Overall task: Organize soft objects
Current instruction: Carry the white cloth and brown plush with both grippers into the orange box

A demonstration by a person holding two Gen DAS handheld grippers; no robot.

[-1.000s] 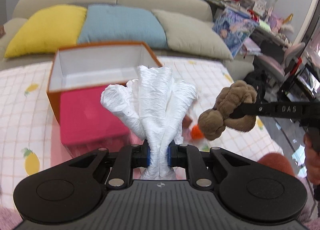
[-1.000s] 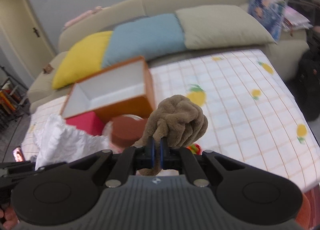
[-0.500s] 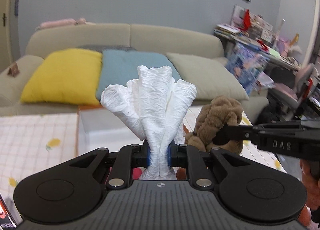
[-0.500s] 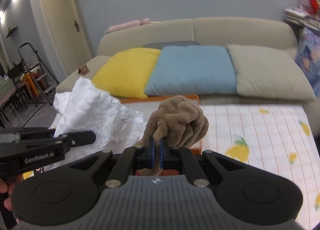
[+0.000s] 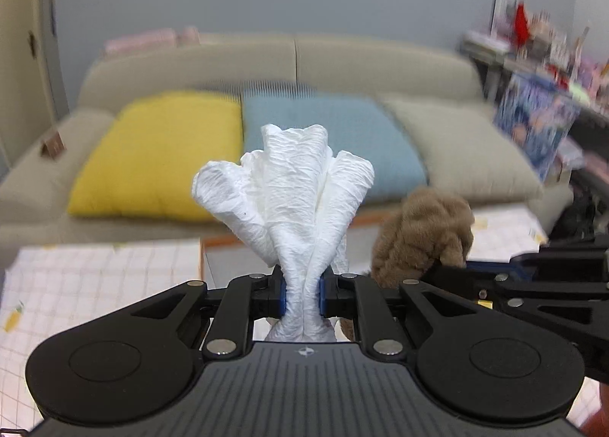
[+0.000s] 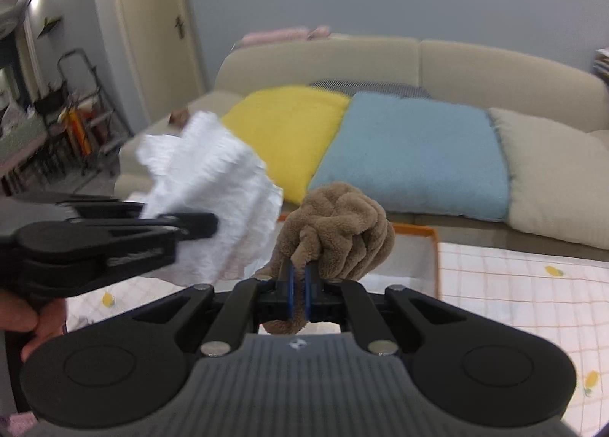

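My left gripper [image 5: 301,294] is shut on a crumpled white cloth [image 5: 293,205] that fans upward above its blue pads. The same white cloth [image 6: 213,193] shows at the left of the right wrist view, held out by the left gripper [image 6: 205,226]. My right gripper [image 6: 298,294] is shut on a knotted brown plush cloth [image 6: 338,228]. That brown cloth [image 5: 422,235] sits just right of the white one in the left wrist view, with the right gripper's black arm below it. Behind both bundles, the white inside and orange rim of an open box [image 6: 418,233] are partly hidden.
A beige sofa [image 5: 380,68] carries a yellow cushion [image 5: 160,155], a blue cushion [image 6: 415,155] and a beige cushion [image 6: 555,178]. A checked lemon-print cloth [image 6: 521,292] covers the table. Cluttered shelves [image 5: 540,56] stand at the right; a door [image 6: 152,15] and folding rack [image 6: 76,102] at the left.
Both grippers have risen and tilted up, so the sofa fills the views and the box has dropped behind the bundles. The two grippers have come closer together. Both grips are unchanged.
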